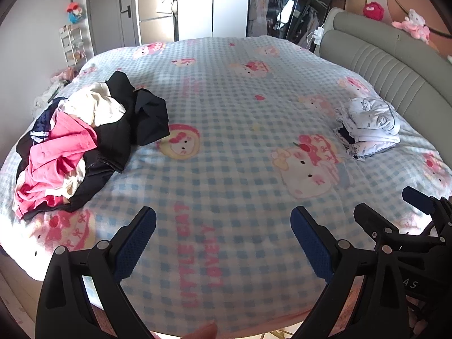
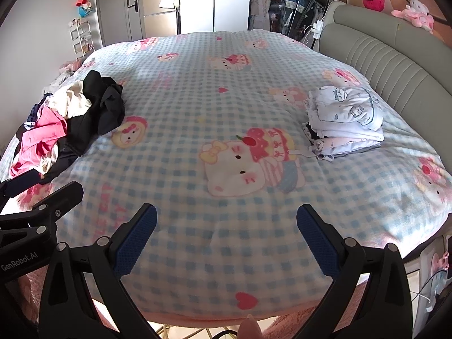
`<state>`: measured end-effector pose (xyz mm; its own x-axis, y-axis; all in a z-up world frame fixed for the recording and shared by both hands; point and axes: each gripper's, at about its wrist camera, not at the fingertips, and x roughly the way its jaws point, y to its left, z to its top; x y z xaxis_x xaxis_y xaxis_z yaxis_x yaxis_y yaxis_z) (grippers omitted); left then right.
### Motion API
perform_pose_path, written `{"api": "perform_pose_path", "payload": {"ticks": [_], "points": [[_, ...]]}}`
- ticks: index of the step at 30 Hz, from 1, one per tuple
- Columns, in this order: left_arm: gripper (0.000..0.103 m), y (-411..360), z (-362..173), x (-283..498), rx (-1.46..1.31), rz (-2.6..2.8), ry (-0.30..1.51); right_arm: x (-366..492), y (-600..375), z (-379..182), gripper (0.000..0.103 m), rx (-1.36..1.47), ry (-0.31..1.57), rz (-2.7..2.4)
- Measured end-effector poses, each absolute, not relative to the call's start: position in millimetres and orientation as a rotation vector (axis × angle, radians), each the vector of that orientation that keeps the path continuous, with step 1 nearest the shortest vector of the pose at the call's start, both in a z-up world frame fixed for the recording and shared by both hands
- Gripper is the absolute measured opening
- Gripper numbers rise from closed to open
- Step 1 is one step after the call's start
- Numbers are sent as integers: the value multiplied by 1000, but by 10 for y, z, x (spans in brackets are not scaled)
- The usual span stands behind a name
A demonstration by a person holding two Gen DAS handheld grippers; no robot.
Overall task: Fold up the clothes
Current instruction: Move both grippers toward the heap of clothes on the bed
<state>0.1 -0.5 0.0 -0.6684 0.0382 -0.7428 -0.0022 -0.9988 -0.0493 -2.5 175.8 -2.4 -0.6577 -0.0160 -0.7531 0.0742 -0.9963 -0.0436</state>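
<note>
Left tool (image 1: 223,220): I am holding it released, jaws spread wide, hovering over the near edge of the bed (image 1: 240,90).
Right tool (image 2: 226,219): I am holding it released too, gripping nothing, just beside the left one.
Unfolded clothes (image 1: 82,141): lying in a heap of black, pink and cream at the bed's left side.
Folded stack (image 2: 344,118): sitting at the right, near the headboard (image 2: 389,56).
</note>
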Motion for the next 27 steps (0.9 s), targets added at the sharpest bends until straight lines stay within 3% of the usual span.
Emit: {"api": "perform_pose_path", "payload": {"ticks": [6,9,16,20,27], "points": [[98,-147,65,-48,-1270,2788,-118,-164,1795,14,101,1342,53,-2713],[98,-316,130,-77,-1258,2771,-138,-221,1428,189,101,1181,250,-2679],[98,-1278,6,-4,-1273,2871,-377,-589,456,393,101,981,411,-2513],[98,-1868,-85,87,-1281,2951,-515,-831,-141,215,101,1019,401,-2374],[97,-2711,-249,61,-1318,3093,-589,-1125,-1109,0,101,1096,337,-2211]]}}
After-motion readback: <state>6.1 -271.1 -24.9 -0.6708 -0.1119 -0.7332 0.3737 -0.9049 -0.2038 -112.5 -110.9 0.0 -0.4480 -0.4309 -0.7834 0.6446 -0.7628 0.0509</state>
